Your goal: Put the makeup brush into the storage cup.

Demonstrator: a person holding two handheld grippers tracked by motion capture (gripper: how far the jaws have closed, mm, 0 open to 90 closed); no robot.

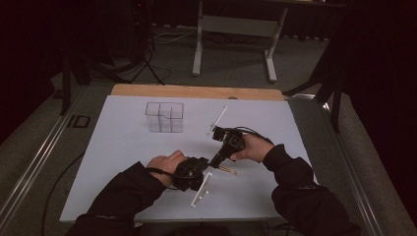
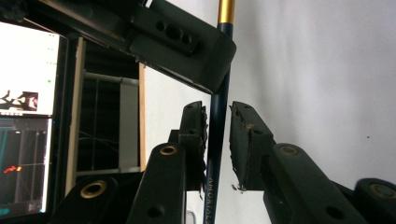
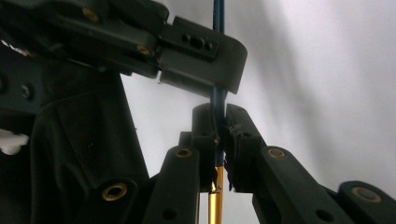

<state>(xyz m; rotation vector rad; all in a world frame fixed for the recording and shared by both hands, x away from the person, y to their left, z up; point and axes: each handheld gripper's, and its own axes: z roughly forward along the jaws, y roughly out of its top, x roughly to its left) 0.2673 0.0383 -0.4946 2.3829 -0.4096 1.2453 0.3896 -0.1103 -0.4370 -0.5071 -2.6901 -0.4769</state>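
Two grippers meet over the tabletop point(image 1: 123, 147). Right gripper point(image 3: 220, 135) fingers clamp the dark pen point(image 3: 217, 100) near its gold end; left gripper point(image 2: 217, 140) fingers flank the pen, slight gaps visible.

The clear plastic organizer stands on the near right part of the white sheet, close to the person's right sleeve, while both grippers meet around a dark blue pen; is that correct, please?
Not quite: the high view shows the clear plastic organizer on the far left part of the white sheet, well away from both sleeves. The rest holds: the left gripper and the right gripper meet around the dark blue pen.
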